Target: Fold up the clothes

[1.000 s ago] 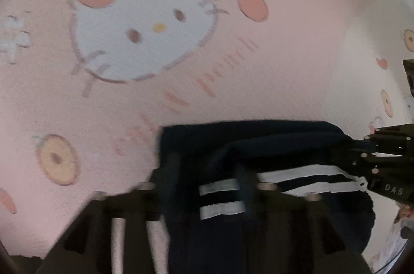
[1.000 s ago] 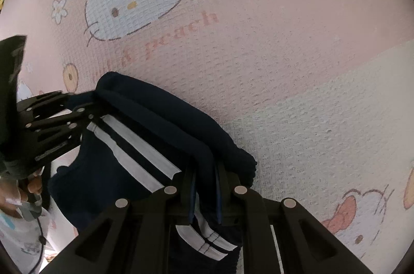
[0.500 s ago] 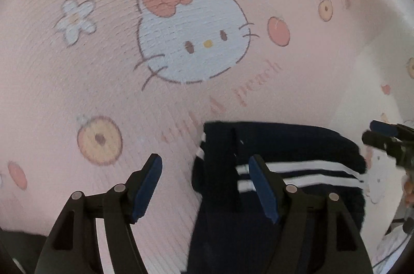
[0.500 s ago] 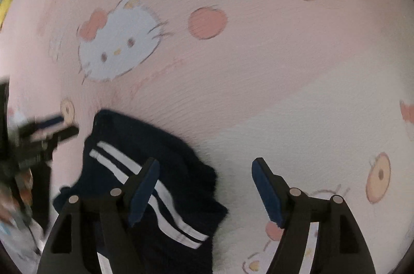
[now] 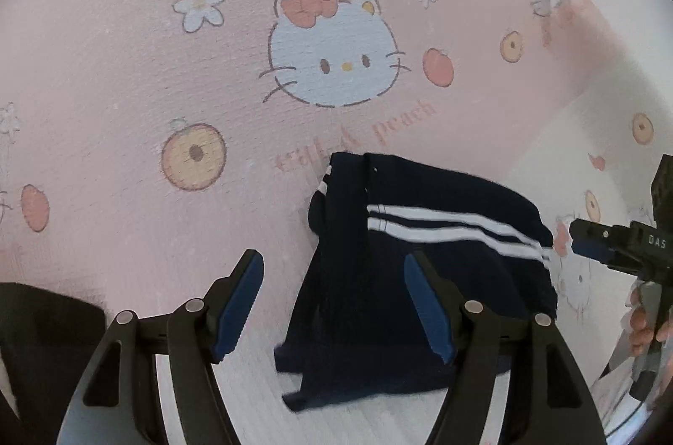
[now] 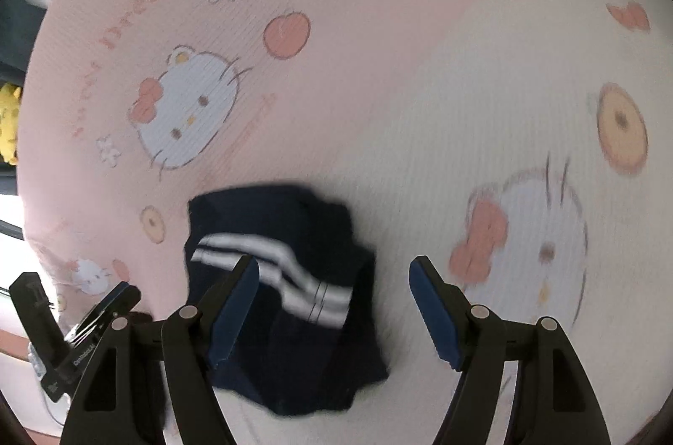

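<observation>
A navy garment with two white stripes (image 5: 420, 255) lies folded into a small bundle on the pink and white cartoon-cat bedsheet (image 5: 126, 66). My left gripper (image 5: 334, 302) hovers above its near left part, open, nothing between the blue pads. In the right wrist view the same garment (image 6: 290, 276) lies below and left of my right gripper (image 6: 334, 306), which is open and holds nothing. The right gripper (image 5: 589, 247) also shows at the right edge of the left wrist view, and the left gripper (image 6: 126, 295) shows low on the left of the right wrist view.
A dark cloth (image 5: 38, 335) lies at the lower left of the left wrist view. A yellow soft object (image 6: 8, 125) and a dark blue surface (image 6: 17, 33) sit beyond the sheet's left edge. A hand (image 5: 643, 323) holds the right gripper's handle.
Both grippers let go of the garment and opened, then drew back and up. The garment now rests folded on the sheet, and the right wrist view has swung round.
</observation>
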The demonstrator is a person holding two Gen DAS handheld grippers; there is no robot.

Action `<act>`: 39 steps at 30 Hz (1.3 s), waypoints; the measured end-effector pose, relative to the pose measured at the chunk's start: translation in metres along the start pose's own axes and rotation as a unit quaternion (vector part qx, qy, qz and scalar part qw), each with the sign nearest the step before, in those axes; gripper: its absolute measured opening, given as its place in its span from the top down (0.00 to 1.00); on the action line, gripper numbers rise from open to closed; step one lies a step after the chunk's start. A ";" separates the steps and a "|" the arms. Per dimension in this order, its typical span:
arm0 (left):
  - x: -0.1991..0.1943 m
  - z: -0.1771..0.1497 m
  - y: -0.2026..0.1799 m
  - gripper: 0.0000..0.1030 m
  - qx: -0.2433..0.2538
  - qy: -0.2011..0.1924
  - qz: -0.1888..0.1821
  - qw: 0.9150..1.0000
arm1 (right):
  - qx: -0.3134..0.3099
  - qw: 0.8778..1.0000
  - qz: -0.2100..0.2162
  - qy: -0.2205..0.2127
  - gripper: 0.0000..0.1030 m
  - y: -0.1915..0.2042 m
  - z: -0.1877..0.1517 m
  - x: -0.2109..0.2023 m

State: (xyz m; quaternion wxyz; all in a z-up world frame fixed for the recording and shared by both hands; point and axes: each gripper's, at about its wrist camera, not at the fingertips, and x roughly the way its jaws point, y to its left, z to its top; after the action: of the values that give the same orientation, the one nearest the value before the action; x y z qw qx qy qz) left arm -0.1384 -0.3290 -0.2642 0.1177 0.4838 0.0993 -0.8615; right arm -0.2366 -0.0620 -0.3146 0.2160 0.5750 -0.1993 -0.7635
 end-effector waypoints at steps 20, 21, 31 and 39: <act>-0.035 -0.085 0.014 0.34 -0.172 -0.009 -0.029 0.985 | 0.060 0.996 0.049 0.036 0.28 -0.012 -0.071 -0.015; -0.034 -0.088 0.015 0.34 -0.191 -0.006 -0.040 0.981 | 0.072 0.995 0.058 0.040 0.28 -0.015 -0.075 -0.014; -0.009 -0.112 0.024 0.34 -0.313 0.016 -0.107 0.943 | 0.210 0.967 0.136 0.046 0.28 -0.045 -0.092 0.008; 0.015 -0.115 0.032 0.34 -0.357 0.025 -0.153 0.921 | 0.238 0.957 0.152 0.062 0.28 -0.039 -0.097 0.033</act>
State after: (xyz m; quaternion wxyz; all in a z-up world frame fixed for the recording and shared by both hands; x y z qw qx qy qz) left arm -0.0436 -0.3281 -0.3377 0.1470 0.4097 0.4761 -0.7641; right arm -0.1553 -0.0538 -0.3875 0.1982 0.6186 -0.4467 -0.6152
